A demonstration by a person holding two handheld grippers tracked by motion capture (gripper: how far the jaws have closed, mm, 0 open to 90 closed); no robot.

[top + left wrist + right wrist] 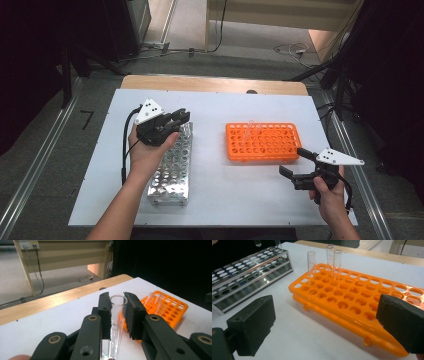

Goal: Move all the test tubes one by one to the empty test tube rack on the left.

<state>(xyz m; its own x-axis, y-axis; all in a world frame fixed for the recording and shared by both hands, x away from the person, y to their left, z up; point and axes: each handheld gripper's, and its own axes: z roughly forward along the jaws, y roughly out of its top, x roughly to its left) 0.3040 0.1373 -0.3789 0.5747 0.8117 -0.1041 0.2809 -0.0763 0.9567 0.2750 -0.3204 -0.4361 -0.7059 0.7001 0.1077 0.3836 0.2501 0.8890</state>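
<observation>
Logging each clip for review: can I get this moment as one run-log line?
left gripper: shut on clear glass test tube, over silver metal rack | right gripper: open, empty, near orange plastic rack holding three tubes

The high view is looking down on the whole white table (220, 195). Both gripper views are sitting low and close, each facing the orange rack (172, 310), which all three are sharing
</observation>
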